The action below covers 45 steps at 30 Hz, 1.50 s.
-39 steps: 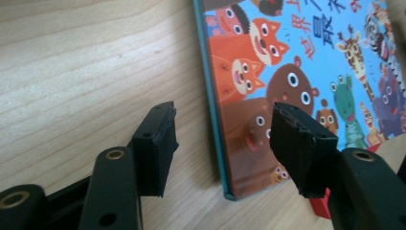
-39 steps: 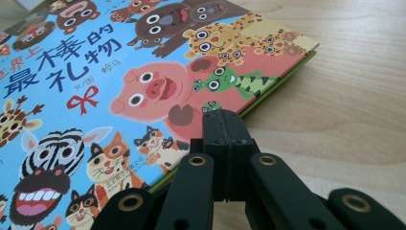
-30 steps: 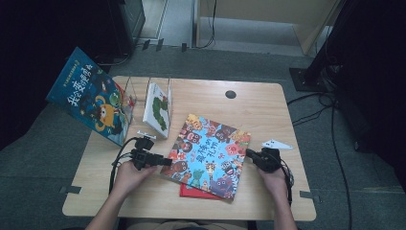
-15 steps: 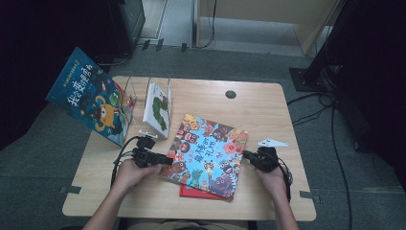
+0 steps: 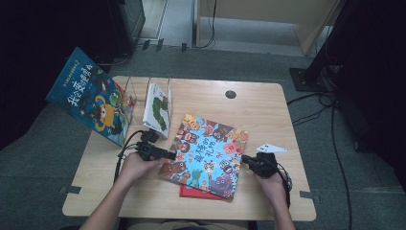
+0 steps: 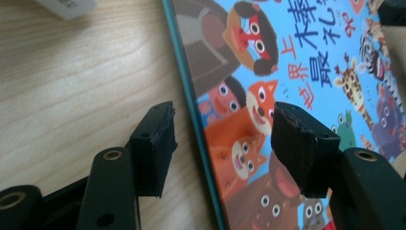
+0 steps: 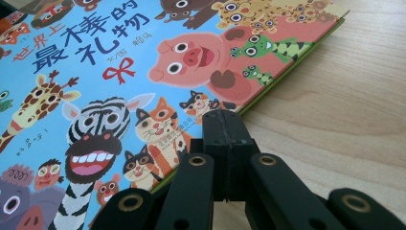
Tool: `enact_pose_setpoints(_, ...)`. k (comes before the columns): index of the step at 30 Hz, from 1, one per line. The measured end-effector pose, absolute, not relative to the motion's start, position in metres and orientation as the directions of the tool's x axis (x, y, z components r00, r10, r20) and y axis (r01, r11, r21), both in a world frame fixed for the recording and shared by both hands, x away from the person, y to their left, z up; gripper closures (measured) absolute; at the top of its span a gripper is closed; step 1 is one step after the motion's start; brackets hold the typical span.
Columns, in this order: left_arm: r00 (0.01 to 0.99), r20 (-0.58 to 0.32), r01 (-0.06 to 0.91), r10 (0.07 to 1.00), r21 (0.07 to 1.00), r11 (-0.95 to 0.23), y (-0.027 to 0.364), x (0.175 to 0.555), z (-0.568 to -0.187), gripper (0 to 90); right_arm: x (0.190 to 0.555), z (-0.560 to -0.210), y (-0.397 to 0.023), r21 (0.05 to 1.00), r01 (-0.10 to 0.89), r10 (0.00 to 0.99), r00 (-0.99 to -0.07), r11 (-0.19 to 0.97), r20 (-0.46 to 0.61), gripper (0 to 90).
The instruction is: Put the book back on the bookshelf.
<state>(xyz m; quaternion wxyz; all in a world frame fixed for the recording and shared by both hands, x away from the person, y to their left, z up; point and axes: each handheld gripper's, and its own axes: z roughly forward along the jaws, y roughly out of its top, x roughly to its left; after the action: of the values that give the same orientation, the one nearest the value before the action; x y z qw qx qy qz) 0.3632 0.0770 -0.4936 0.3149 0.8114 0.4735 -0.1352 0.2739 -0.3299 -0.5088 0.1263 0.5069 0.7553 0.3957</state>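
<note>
**Colourful picture book bracketed by two grippers on a pale wood table**

Pale wood formed the table [image 5: 268,110] seen in the high view, with grey carpet and dark equipment around it. At the centre of the frame lay a picture book [image 5: 206,153] covered in cartoon animals, resting on a red book [image 5: 194,192] whose edge showed beneath it. The left gripper [image 5: 160,153] was placed at the book's left edge, the right gripper [image 5: 249,161] at its right edge. At the upper left, a blue book [image 5: 88,98] leaned against a wire rack [image 5: 139,88] holding a white book [image 5: 158,108].

In the left gripper view, the jaws were seen spread apart, straddling the teal edge of the picture book [image 6: 287,72], one over bare wood, one over the cover. For a clean lift, it was judged that the lower jaw should be slid under the edge before closing.

In the right gripper view, the jaws were pressed together with nothing between them, their tip just at the green lower edge of the picture book [image 7: 143,62]. A steadying push there was judged useful so the book would not slide off the one beneath.
</note>
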Motion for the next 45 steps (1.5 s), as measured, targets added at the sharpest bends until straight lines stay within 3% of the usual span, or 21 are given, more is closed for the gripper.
enact_pose_setpoints(8, 0.508, -0.545, 0.859, 0.667, 0.379, -0.344, 0.068, 0.371, -0.495, 41.3, 0.27, -0.51, -0.33, 0.719, 0.674, 0.863, -0.454, 0.17, 0.222, 90.0)
enact_pose_setpoints(15, 0.522, -0.508, 0.85, 0.685, 0.379, -0.366, 0.066, 0.368, -0.493, 42.8, 0.27, -0.51, -0.33, 0.719, 0.675, 0.859, -0.456, 0.165, 0.231, 90.0)
enact_pose_setpoints(26, 0.516, -0.539, 0.857, 0.666, 0.317, -0.407, 0.062, 0.357, -0.492, 45.8, 0.271, -0.512, -0.338, 0.724, 0.675, 0.865, -0.441, 0.145, 0.238, 90.0)
enact_pose_setpoints(45, 0.48, -0.557, 0.875, 0.678, 0.355, -0.328, 0.06, 0.361, -0.494, 37.7, 0.276, -0.515, -0.342, 0.724, 0.678, 0.844, -0.456, 0.124, 0.282, 90.0)
